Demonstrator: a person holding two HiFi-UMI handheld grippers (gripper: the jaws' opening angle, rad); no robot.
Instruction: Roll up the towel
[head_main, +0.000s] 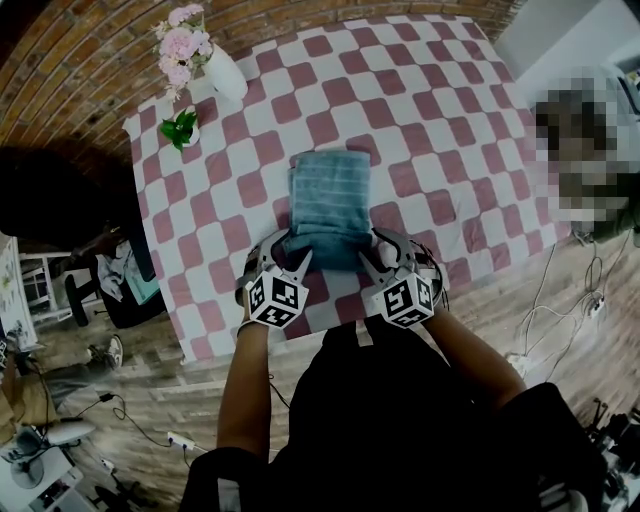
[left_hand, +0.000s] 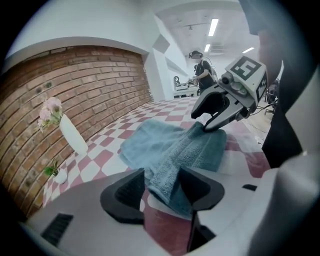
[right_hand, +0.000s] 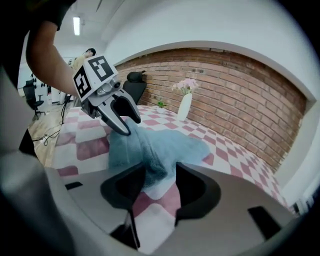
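A blue-grey towel (head_main: 330, 195) lies folded on the red-and-white checked tablecloth (head_main: 430, 130), its near end bunched up and lifted off the cloth. My left gripper (head_main: 287, 248) is at that end's left corner and my right gripper (head_main: 383, 246) at its right corner. In the left gripper view a fold of towel (left_hand: 172, 150) runs between my jaws (left_hand: 162, 186), which stand loosely apart around it. The right gripper view shows the same: towel (right_hand: 160, 145) lies in the gap of my jaws (right_hand: 161, 181) without being pinched. Each view shows the other gripper (left_hand: 209, 122) (right_hand: 126, 122) at the towel's far corner.
A white vase of pink flowers (head_main: 222, 70) and a small green plant (head_main: 180, 128) stand at the table's far left corner. A brick wall runs behind. The table's near edge is just under my hands. Cables and furniture lie on the floor around.
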